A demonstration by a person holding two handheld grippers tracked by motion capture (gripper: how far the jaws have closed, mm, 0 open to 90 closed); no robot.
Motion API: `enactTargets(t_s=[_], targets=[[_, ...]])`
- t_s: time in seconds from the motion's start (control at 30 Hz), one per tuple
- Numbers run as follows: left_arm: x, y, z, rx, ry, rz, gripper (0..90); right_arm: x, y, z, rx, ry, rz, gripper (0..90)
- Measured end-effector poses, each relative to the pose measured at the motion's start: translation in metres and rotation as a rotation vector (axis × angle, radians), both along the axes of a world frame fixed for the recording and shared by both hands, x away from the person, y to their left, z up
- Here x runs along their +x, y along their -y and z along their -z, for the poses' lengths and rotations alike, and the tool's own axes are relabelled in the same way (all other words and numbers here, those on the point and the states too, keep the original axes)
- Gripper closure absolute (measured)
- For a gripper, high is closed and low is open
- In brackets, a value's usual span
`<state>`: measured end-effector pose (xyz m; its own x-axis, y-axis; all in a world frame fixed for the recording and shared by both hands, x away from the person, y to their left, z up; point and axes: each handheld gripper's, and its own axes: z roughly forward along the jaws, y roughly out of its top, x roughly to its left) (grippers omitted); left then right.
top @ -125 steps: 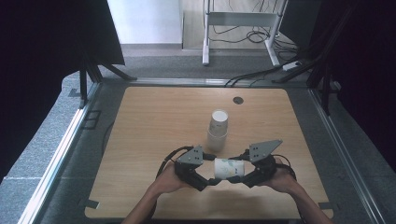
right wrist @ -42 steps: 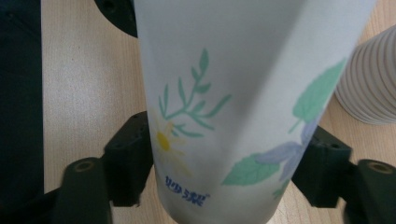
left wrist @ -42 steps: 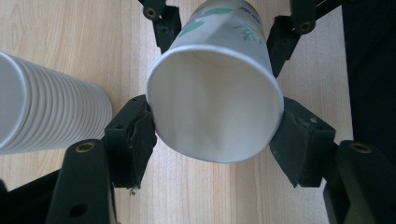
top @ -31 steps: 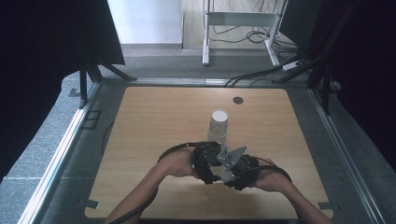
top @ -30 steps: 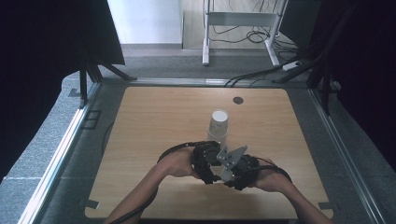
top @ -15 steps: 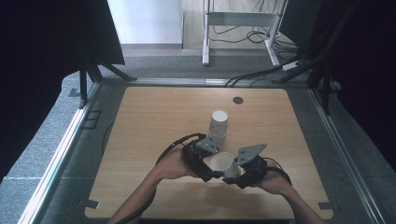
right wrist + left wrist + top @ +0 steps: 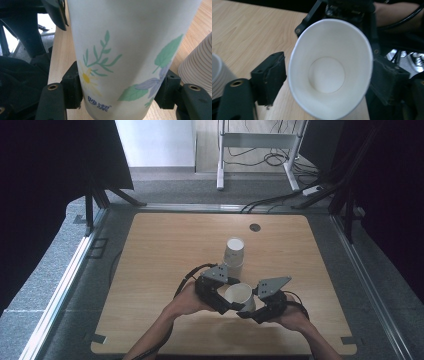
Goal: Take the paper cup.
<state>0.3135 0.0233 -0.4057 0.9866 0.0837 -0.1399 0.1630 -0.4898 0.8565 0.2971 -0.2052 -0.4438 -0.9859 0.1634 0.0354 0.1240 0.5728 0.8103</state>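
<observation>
cup stack [image 7: 233,253] just behind paper cup [image 7: 240,296]; right claw [image 7: 248,310] pinching cup, left claw [image 7: 231,303] spread.

In your right gripper view, the paper cup [image 7: 130,57] runs off the top edge, so its rim is cut away, and the stack of cups [image 7: 197,72] is clipped by the right edge. In your left gripper view that stack [image 7: 219,75] is a blurred sliver at the left edge, and the cup [image 7: 329,72] hides much of the right tongs [image 7: 352,11] behind it. From the high view, your hands cover the near part of both tongs, and the cup's print is too small to tell
</observation>
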Motion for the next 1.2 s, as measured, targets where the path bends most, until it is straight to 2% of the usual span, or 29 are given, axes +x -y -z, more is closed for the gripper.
enactTargets(t_s=[0.2,0.33,0.47,0.63,0.77,0.87,1.2], targets=[[0.000,0.001,0.001,-0.031,-0.004,0.007,25.8,0.001,0.001,0.002,0.032,-0.017,-0.001,36.1],[0.001,0.001,0.001,-0.023,0.004,0.011,29.2,0.002,0.001,0.004,0.035,-0.024,-0.005,36.1],[0.000,0.004,-0.002,0.015,0.023,0.010,30.6,0.003,0.001,0.005,0.027,-0.021,-0.002,34.9],[0.000,0.007,-0.009,0.084,0.074,-0.018,31.3,0.003,-0.001,0.006,-0.001,-0.011,0.029,21.5],[-0.002,0.008,-0.013,0.132,0.109,-0.035,31.4,0.003,0.000,0.008,-0.017,0.003,0.077,12.6],[-0.003,0.010,-0.015,0.168,0.130,-0.054,31.4,0.006,0.003,0.009,-0.011,-0.002,0.122,9.5],[-0.003,0.013,-0.017,0.226,0.161,-0.080,31.4,0.008,0.011,0.010,-0.022,0.000,0.166,7.3]])
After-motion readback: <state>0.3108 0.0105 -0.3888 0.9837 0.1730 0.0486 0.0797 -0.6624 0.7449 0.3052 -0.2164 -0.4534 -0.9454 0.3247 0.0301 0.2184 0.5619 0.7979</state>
